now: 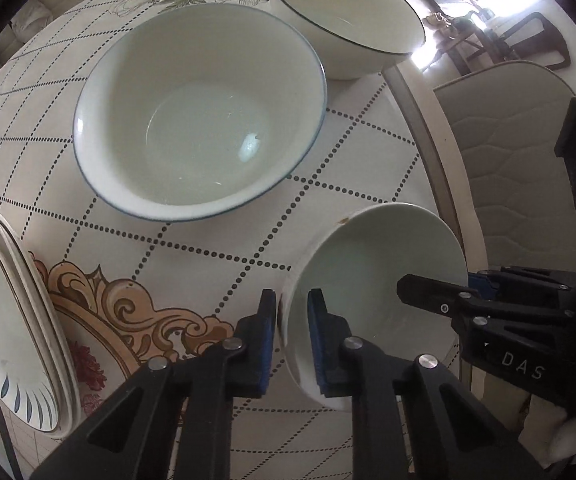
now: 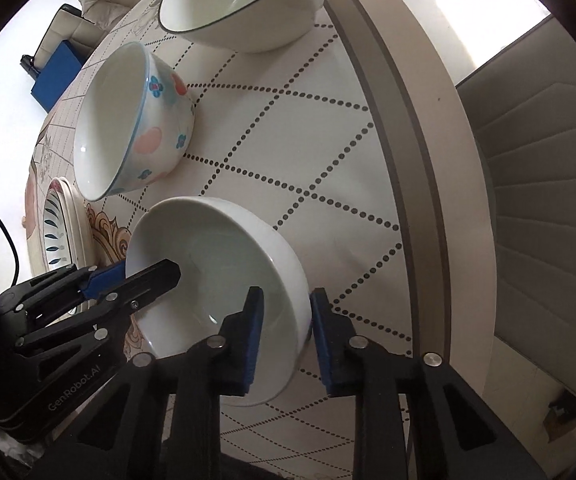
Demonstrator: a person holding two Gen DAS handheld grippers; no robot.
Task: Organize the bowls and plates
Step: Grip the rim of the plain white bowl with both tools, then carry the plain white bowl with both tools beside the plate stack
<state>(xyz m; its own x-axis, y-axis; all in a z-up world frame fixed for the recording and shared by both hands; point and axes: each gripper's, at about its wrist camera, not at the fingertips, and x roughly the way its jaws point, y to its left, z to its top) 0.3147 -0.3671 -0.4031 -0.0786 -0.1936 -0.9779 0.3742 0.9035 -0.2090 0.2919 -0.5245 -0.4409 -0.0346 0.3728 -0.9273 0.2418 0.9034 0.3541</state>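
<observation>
Left wrist view: the left gripper (image 1: 291,320) at the bottom centre pinches the near rim of a small plain white bowl (image 1: 371,280), one blue pad (image 1: 266,344) outside the wall and the other inside. The bowl sits at the lower right of the frame, close to the table edge (image 1: 419,128), glossy and unpatterned, with a tiny brown speck on its rim. The right gripper (image 1: 427,292) reaches in from the right, clasping the far rim. Above, in mid-frame, stands a wide white bowl with a thin blue rim (image 1: 200,120); at the top, a white bowl edged with a dark line (image 1: 347,20). Stacked plates (image 1: 20,320) with blue leaf strokes lie at the lower left on the dotted-grid tablecloth (image 1: 347,152).

Right wrist view: the right gripper (image 2: 286,324) at the bottom centre nips the same white bowl (image 2: 216,256) by its wall, one pad inside and one outside. The left gripper (image 2: 144,276) enters from the lower left, clamped on the opposite rim. At the upper left the blue-rimmed bowl (image 2: 156,132) shows pink and blue flowers outside; the dark-rimmed one (image 2: 248,8) is at the top.
</observation>
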